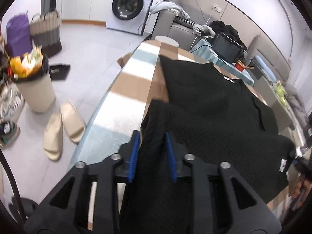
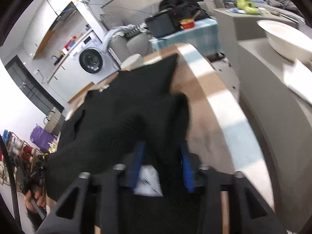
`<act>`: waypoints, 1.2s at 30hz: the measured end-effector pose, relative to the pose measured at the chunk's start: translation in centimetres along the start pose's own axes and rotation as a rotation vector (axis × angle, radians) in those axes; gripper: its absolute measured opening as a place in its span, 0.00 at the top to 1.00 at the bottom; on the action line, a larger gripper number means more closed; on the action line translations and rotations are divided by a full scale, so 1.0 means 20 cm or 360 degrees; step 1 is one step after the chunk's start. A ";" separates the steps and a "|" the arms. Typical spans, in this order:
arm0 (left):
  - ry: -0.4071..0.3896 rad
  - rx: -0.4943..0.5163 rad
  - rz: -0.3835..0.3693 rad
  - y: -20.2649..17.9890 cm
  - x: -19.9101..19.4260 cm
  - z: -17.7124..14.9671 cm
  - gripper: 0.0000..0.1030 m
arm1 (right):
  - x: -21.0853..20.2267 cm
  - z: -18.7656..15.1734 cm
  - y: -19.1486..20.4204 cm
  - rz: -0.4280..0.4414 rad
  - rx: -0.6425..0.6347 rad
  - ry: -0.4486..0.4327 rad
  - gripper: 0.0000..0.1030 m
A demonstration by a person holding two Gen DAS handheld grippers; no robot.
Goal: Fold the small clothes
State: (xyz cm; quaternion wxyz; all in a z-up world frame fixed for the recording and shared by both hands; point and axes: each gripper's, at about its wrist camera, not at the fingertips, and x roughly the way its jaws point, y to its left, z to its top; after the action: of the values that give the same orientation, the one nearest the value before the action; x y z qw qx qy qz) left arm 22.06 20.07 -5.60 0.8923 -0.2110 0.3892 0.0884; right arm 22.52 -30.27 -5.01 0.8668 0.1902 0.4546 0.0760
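Black waffle-knit top (image 1: 214, 101) lies spread on the table with the brown, white and pale-blue striped cloth (image 1: 124, 81), its near hem bunched up toward both tools. Fabric runs between the blue pads of the left gripper (image 1: 152, 154) and of the right gripper (image 2: 162, 165), yet the jaws stand partly apart and I cannot tell whether either truly pinches it. To fold well, I judge both should bite the hem evenly, lift together and carry it level toward the collar end of that top. Only the left view shows the white neck label; only the right shows a white tag (image 2: 148, 183) between its pads.
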 end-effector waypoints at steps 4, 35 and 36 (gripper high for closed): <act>-0.0020 0.0008 0.0040 0.05 0.00 -0.04 0.42 | -0.01 -0.05 -0.10 -0.0040 0.0004 -0.0007 0.28; 0.0161 0.0185 -0.0038 -0.10 -0.09 -0.32 0.82 | -0.01 -0.27 0.04 0.0096 -0.0139 0.0239 0.69; 0.0150 0.0136 -0.0037 -0.09 -0.12 -0.34 0.82 | -0.02 -0.28 0.05 0.0089 -0.0143 0.0221 0.65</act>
State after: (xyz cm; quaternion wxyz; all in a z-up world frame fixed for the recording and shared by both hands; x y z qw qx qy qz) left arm 16.58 15.51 -7.45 0.8822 -0.1813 0.4316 0.0513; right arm 17.71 -28.08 -7.23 0.8385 0.1580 0.5042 0.1335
